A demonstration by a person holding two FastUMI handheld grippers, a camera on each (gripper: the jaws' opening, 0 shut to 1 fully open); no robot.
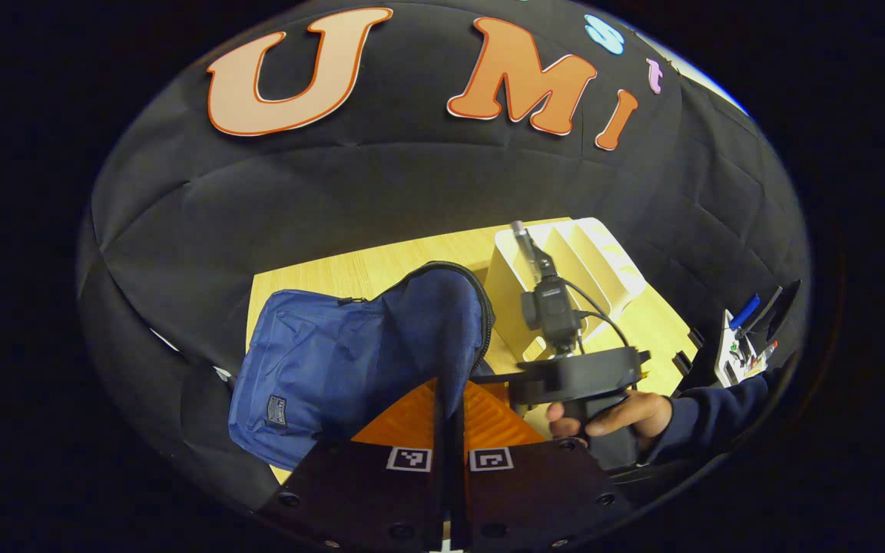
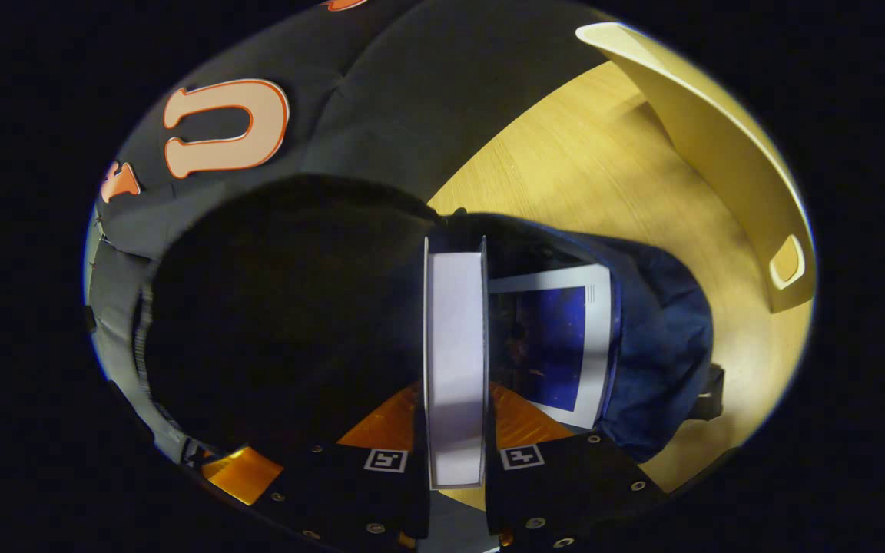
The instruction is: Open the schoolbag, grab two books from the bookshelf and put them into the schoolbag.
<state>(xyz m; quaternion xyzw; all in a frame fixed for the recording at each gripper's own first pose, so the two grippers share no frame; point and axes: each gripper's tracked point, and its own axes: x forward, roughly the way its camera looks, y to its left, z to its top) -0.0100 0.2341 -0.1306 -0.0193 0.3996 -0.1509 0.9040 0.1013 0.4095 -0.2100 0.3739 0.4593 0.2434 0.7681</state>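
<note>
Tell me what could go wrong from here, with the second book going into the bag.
1. The left gripper pinches only the edge of the blue fabric schoolbag's flap; if it slips, the opening may close.
2. The white-edged book in the right gripper could catch on the blue-covered book already inside.
3. The cream bookshelf stands close by; a swing might knock it.

You have a pale wooden table (image 1: 312, 276) under everything, its grain running across a bare stretch near the back edge, and the same tabletop shows warm and yellow in the right gripper view. Behind it hangs the black cloth wall (image 1: 273, 192), creased in broad folds. Off at the far right of the left gripper view you see a small white holder (image 1: 736, 355) crowded with pens (image 1: 746, 311), one of them blue.
</note>
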